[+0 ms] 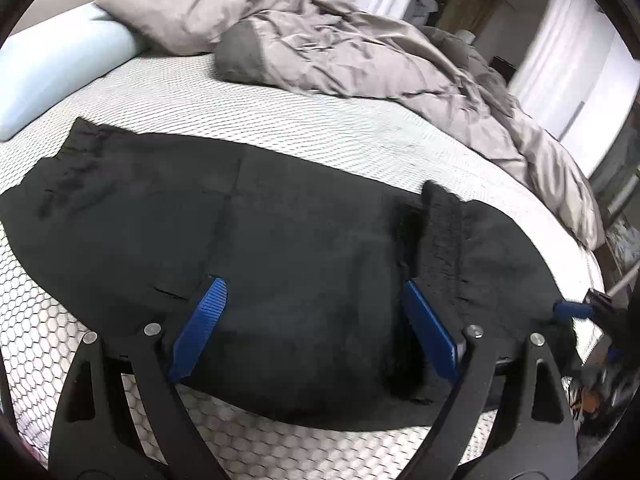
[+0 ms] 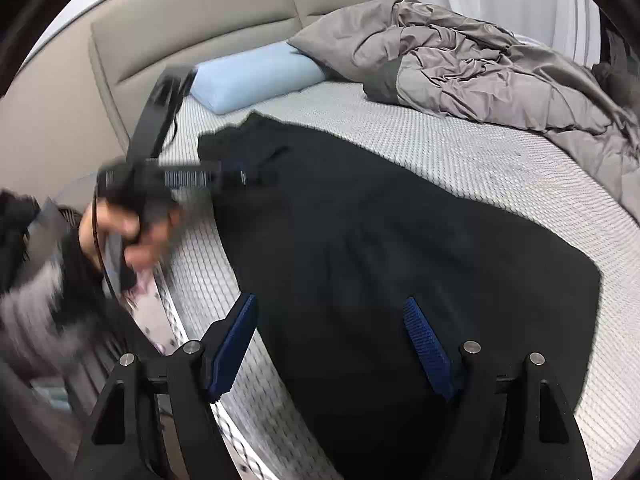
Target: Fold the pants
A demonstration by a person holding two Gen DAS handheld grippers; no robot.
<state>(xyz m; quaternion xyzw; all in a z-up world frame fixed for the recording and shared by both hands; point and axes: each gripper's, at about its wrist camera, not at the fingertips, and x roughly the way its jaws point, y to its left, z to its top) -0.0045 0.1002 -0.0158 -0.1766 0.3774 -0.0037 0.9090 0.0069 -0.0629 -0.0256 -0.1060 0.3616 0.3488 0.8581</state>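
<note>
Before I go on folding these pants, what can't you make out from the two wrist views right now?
- Left wrist view: the pants near edge is hidden behind the left tool.
- Left wrist view: the right tool is cut off by the frame edge and blurred.
- Right wrist view: the person's hand and the left tool are smeared by motion.
- Neither view shows how many layers the pants have.

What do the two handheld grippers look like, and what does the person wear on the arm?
Each gripper, left gripper and right gripper, has black angular linkage arms with silver round pins and two blue ribbed fingers. A black cable runs by the hand. The sleeve looks grey and dark; blur hides detail.
</note>
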